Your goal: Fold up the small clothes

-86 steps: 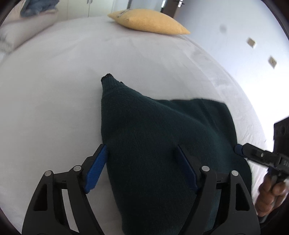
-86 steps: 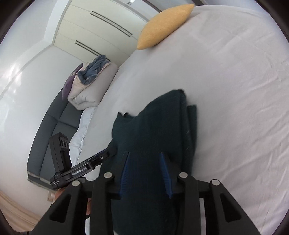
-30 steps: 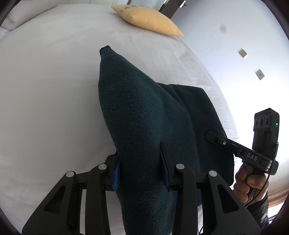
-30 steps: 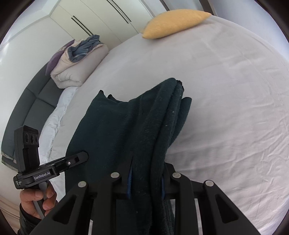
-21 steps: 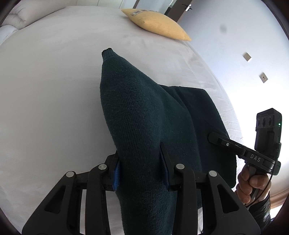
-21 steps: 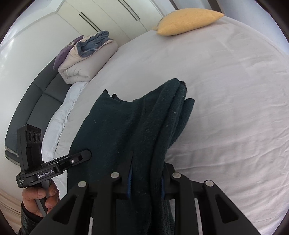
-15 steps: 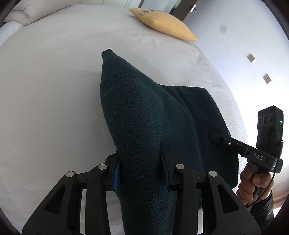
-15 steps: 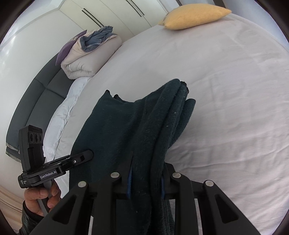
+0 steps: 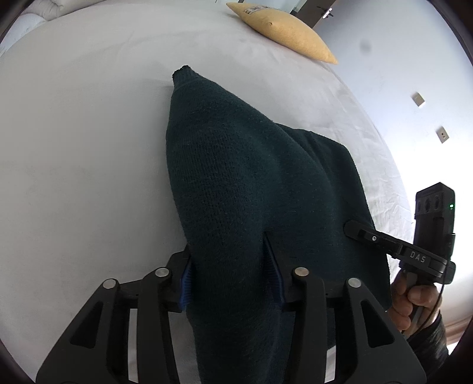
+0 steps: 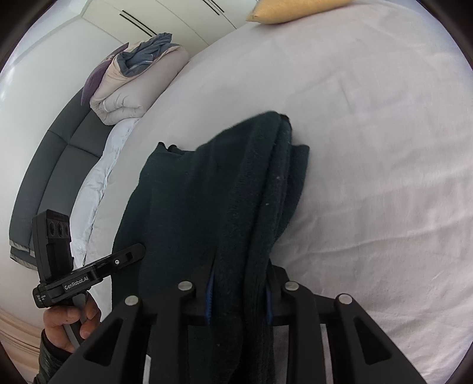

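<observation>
On the bed, both grippers' jaws just widened, dark sweater between, lowered

The sweater lies on the bed between both grippers' fingers (its far end draped on the sheet), with a pillow beyond it and folded bedding at the far left.

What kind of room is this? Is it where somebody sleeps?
Most likely a bedroom. The dark green sweater lies on a big bed with a white sheet, a yellow pillow sits at the far end, and a folded duvet is piled by the wardrobe doors.
</observation>
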Demonstrator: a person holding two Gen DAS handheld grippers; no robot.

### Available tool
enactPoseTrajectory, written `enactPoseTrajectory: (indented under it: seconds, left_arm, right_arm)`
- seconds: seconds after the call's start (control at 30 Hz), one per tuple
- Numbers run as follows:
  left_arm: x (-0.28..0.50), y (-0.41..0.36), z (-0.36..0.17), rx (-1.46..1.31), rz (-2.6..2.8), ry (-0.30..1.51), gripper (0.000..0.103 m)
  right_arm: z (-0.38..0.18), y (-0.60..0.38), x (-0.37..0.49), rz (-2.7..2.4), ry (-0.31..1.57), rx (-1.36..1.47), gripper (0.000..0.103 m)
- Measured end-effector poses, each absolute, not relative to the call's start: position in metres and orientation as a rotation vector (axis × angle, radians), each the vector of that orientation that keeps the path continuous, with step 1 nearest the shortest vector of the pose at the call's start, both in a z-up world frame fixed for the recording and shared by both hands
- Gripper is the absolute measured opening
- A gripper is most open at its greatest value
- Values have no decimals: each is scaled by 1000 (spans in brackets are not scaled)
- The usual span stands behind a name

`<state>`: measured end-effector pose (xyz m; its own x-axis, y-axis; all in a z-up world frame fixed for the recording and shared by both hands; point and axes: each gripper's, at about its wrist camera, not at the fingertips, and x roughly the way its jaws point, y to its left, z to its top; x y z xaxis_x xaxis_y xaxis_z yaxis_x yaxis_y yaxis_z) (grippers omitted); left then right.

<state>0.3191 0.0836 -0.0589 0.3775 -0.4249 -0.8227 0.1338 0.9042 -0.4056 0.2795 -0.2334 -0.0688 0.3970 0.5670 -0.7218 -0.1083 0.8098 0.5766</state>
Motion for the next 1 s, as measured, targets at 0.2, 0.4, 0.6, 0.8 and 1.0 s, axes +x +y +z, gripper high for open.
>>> enactPoseTrajectory:
  seconds: [0.2,0.4,0.6,0.8,1.0]
  left_arm:
    - [308,93,-56,-278,-331,1087,59]
    - [267,74,-18,-104,-257,937,59]
    - [188,44,20,41,-140,697,91]
    - [117,38,56,72,1,561,101]
    - [56,47,111,30,53,389,103]
  right_arm:
    - [-70,-248,274,421,1050,555,51]
    - [-37,-263,245,369,969,530,60]
    - [-6,-264,193,300,880,454,71]
    - [14,-262,140,229,828,374,75]
    - [51,-248,75,145,668,209,97]
